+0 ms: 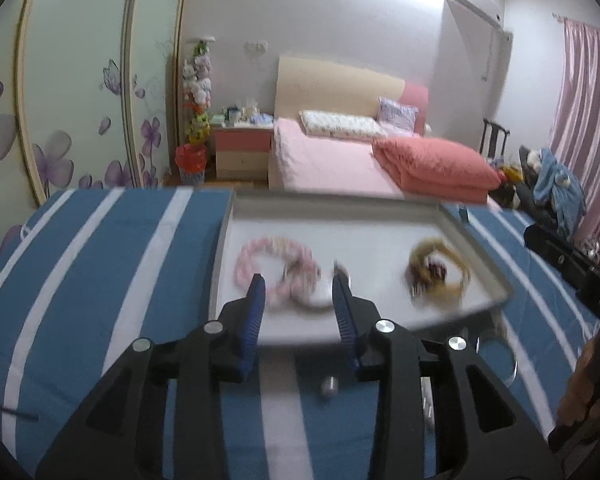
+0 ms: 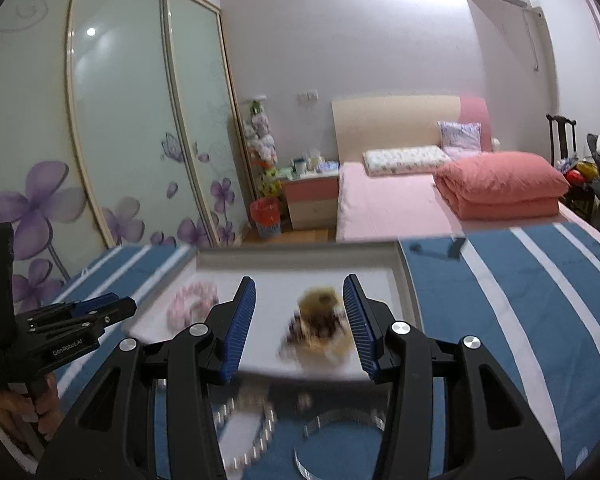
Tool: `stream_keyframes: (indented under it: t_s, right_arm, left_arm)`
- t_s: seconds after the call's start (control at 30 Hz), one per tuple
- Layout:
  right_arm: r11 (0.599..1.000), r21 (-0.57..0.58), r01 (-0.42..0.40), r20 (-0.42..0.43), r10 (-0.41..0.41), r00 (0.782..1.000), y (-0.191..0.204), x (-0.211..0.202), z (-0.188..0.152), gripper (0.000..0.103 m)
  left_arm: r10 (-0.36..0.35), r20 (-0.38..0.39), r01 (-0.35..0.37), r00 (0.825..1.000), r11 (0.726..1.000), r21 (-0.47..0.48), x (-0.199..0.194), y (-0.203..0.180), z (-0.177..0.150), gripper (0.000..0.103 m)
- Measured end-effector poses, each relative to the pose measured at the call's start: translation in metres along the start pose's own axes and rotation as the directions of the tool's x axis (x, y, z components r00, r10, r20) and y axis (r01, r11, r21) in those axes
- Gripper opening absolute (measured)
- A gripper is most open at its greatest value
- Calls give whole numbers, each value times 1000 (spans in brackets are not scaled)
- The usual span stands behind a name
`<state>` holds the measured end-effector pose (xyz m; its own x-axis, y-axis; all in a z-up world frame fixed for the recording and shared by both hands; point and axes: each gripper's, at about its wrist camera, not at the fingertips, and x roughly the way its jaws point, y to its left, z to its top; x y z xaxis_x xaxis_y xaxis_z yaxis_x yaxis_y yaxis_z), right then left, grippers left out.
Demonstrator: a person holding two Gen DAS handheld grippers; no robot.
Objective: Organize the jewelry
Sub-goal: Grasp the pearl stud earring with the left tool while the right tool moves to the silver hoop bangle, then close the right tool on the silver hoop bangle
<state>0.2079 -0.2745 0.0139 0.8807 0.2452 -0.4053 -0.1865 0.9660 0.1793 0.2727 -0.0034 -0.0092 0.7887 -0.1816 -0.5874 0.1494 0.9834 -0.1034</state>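
A white tray [image 1: 380,248] lies on a blue-and-white striped cloth. In it are a pink bead bracelet [image 1: 276,268] at the left and a yellow and dark red bracelet [image 1: 436,272] at the right. My left gripper [image 1: 299,284] is open, its fingertips over the pink bracelet at the tray's near edge. My right gripper [image 2: 299,292] is open, with the yellow and dark red bracelet [image 2: 320,320] between its fingers. The tray [image 2: 404,280] and pink bracelet [image 2: 192,300] also show in the right wrist view, as does the left gripper [image 2: 100,308]. Both views are blurred.
On the cloth in front of the tray lie a clear bangle [image 2: 340,436], a silver studded bracelet [image 2: 252,428] and a small silver bead [image 1: 329,388]. A black hair clip [image 1: 4,400] lies at the left. A dark box [image 1: 572,248] stands at the right. A bed stands behind.
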Motion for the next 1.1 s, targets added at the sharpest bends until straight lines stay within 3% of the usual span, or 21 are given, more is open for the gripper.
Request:
stream_keyframes:
  t_s: [0.27,0.57,0.73,0.8,0.87,1.1]
  right_arm:
    - [999,29,45,-132,-41,990,-14,-17,-31,47]
    - [998,49,39,-159,-31,987,-22,-21,-42,47]
    - [999,44,28,-173,-20,985,-23,-21,-48,47]
    - [998,48,30,-178,-21,984,-24,-21,-49,47]
    - [998,56,32,-187,-21,982,-26,-21,-50,47]
    - [997,58,57,-246,-41,968,-30,-20,-59,47]
  left_arm:
    - [1,-155,7,988,999,51,14,-11,-36,36]
    - [38,-256,-8,966,993,116,39,-29,-53,36]
    - [57,-262,-23,963,991,132,46,-33,-50,34]
    - [57,-260,-21,964,990,138,46,-35,-49,21]
    - [58,-259,-22,964,990,141,46,-35,-49,14]
    - [92,-255,-65,962,991,114,41,-17,-49,14]
